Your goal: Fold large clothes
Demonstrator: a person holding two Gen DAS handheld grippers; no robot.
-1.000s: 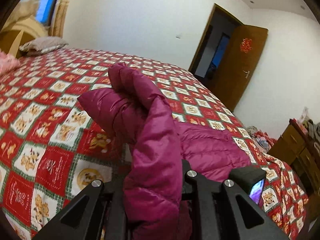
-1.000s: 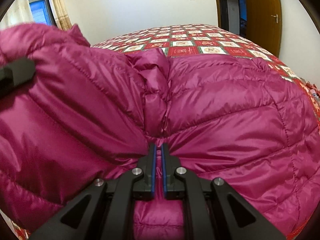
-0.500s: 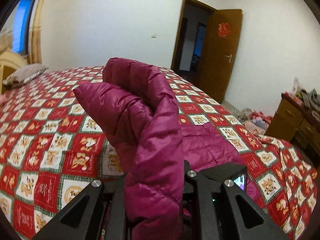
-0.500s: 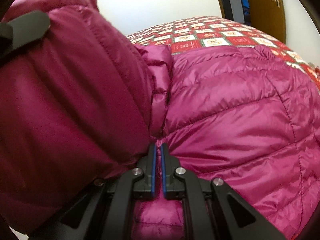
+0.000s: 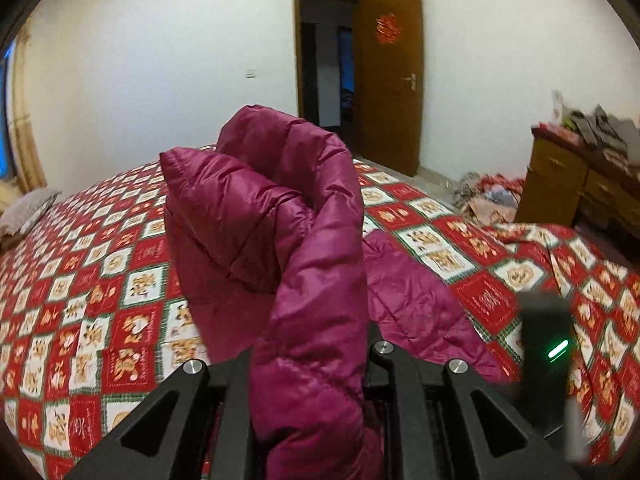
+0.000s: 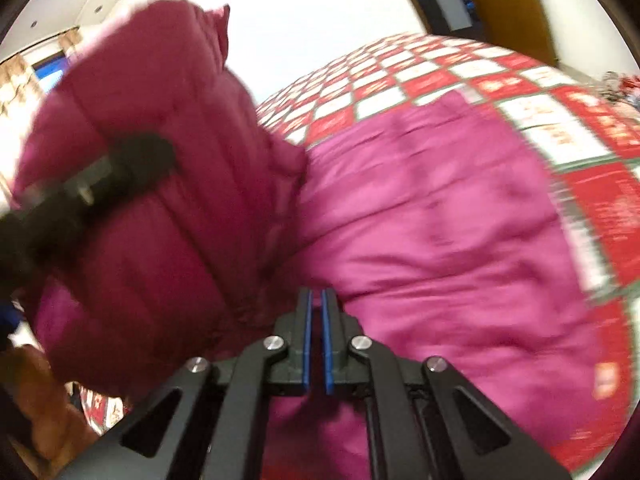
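Observation:
A magenta quilted puffer jacket [image 5: 280, 216] lies partly on the bed. My left gripper [image 5: 312, 360] is shut on a thick fold of it and holds that part up high, its fingertips hidden by the fabric. My right gripper [image 6: 316, 304] is shut on the jacket's edge [image 6: 420, 220], its blue pads almost together. In the right wrist view the lifted part of the jacket [image 6: 160, 160] stands at the left with the left gripper's black body [image 6: 100, 180] across it. The right gripper's black body [image 5: 544, 344] shows at the lower right of the left wrist view.
The bed carries a red, white and green patchwork quilt [image 5: 80, 280], with a pillow [image 5: 24, 212] at the far left. An open wooden door [image 5: 392, 76] is beyond the bed. A wooden dresser [image 5: 580, 184] with clutter stands at the right, and a pile of cloth [image 5: 488, 192] lies on the floor.
Both grippers have risen with the jacket and swung right. The lifted part now stands higher over the bed, and more quilt shows beyond the jacket in the right wrist view.

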